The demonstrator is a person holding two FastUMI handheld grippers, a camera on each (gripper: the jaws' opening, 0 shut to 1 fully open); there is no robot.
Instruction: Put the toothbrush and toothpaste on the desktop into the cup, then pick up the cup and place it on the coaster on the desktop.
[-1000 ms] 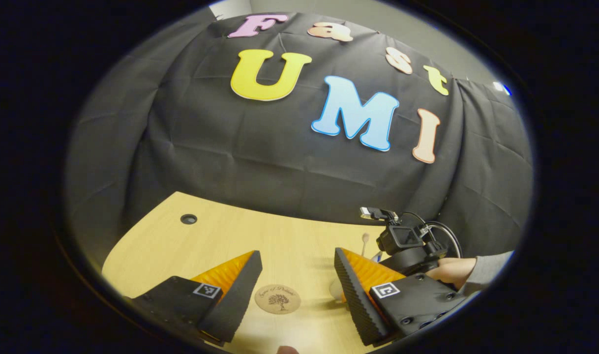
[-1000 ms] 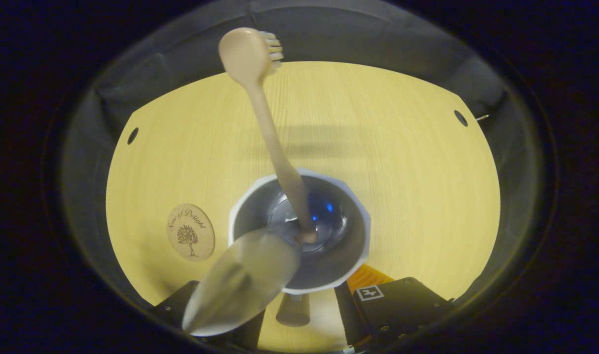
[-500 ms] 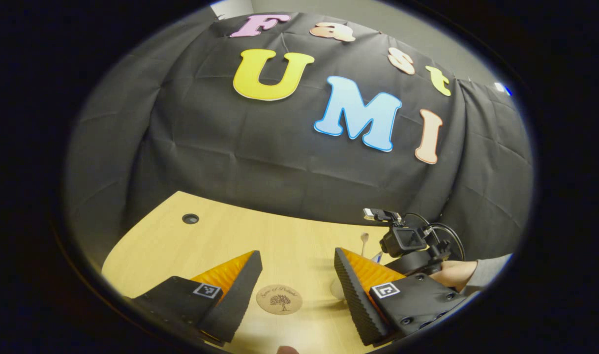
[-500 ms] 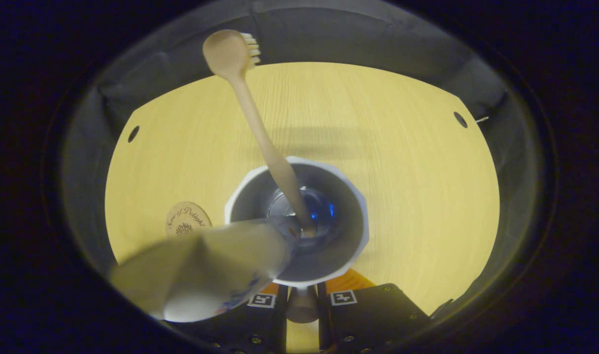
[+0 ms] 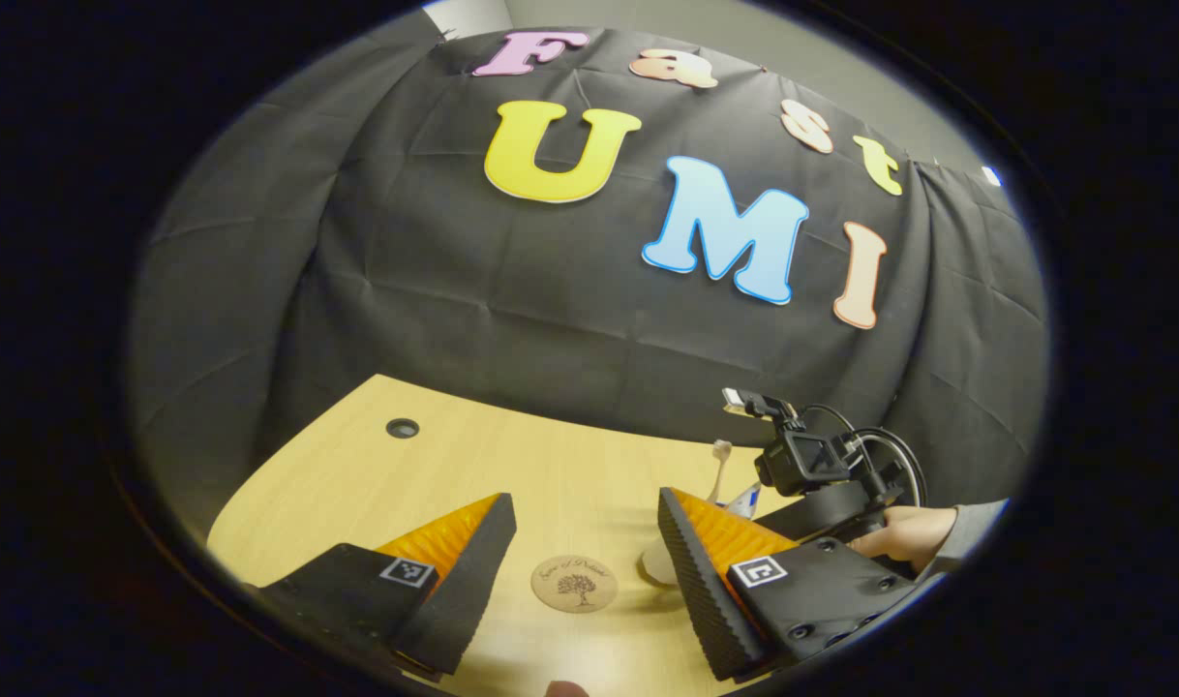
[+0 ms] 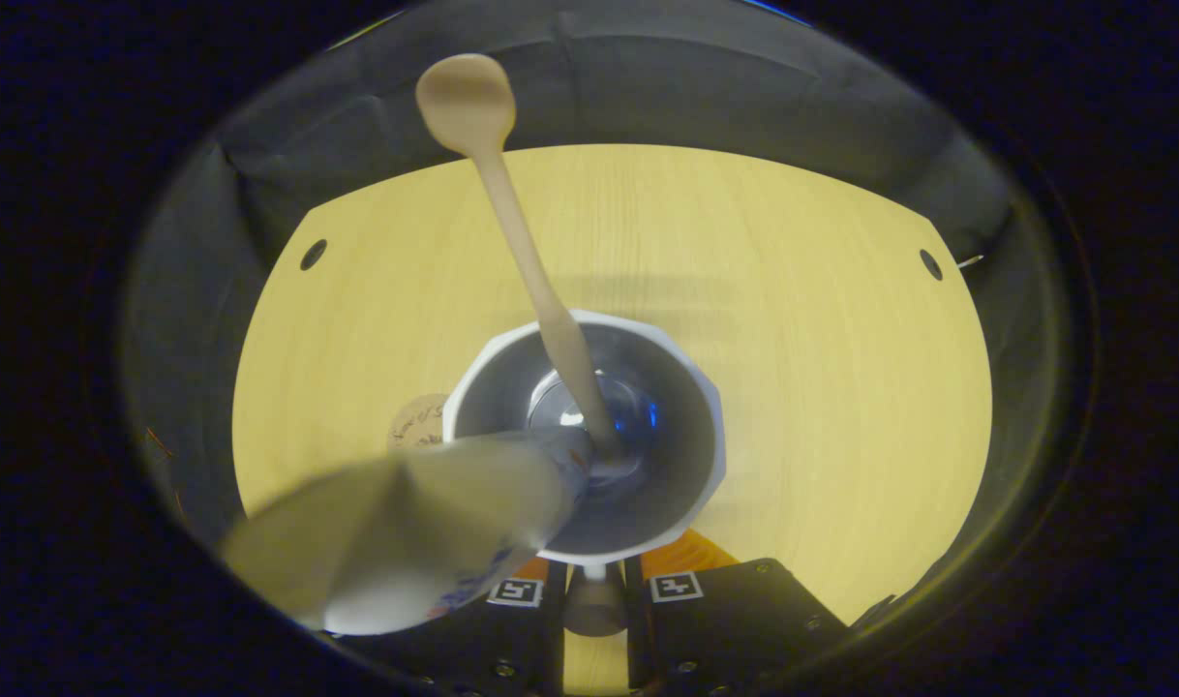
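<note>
In the right gripper view I look straight down into the white cup [image 6: 691,407]. The beige toothbrush [image 6: 512,213] stands in it, and the toothpaste tube [image 6: 406,542] leans out over the rim to the lower left. My right gripper [image 6: 595,581] is shut on the cup's grey handle [image 6: 589,612]. The cup's rim partly hides the round wooden coaster [image 6: 415,426]. In the left gripper view my left gripper [image 5: 587,571] is open above the desk with the coaster [image 5: 574,583] between its fingers. The cup [image 5: 657,566] shows just behind the right finger.
The wooden desktop [image 6: 793,319] has a cable hole near each far corner, one at the left [image 6: 313,255] and one at the right [image 6: 930,263]. Black cloth walls close in the desk. In the left gripper view, a hand [image 5: 904,537] holds the right gripper's camera body [image 5: 807,465].
My right gripper's fingers closed on the cup's handle and the toothpaste tube tipped to the left. The cup then moved toward the coaster, whose edge is now under the rim. The left gripper stayed open.
</note>
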